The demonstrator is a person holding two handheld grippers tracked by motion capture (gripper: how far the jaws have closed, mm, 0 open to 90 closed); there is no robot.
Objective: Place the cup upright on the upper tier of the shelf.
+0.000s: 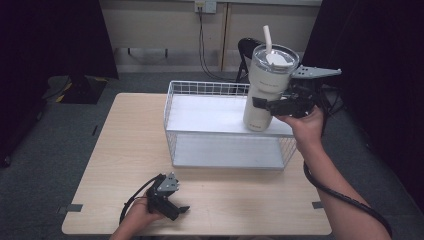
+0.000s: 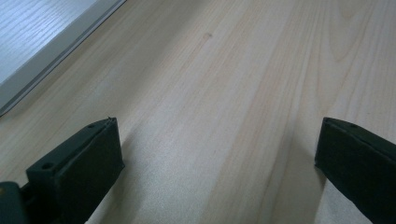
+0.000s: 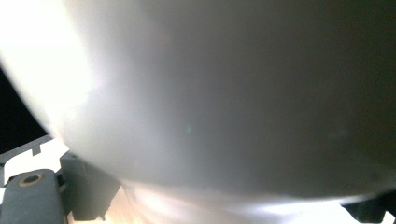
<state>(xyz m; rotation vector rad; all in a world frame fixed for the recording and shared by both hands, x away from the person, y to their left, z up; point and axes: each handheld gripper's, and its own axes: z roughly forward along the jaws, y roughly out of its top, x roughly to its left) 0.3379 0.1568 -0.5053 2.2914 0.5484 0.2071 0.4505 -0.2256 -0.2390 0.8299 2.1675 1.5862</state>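
Note:
A tall white tumbler (image 1: 262,90) with a clear lid and a white straw stands upright on the top shelf of a white wire rack (image 1: 220,89), at the shelf's right end. My right gripper (image 1: 270,106) is shut on the tumbler's lower body from the right. In the right gripper view the tumbler's white wall (image 3: 224,93) sits right against the camera. My left gripper (image 1: 181,210) rests on the wooden table (image 1: 125,145) near the front edge, open, with only bare wood (image 2: 219,154) between its jaws.
The rack has a lower shelf (image 1: 227,151) under the top one and stands at the table's back middle. Its white base edge (image 2: 51,60) runs along the upper left of the left gripper view. Dark curtains flank the table; a cable hangs at the back wall.

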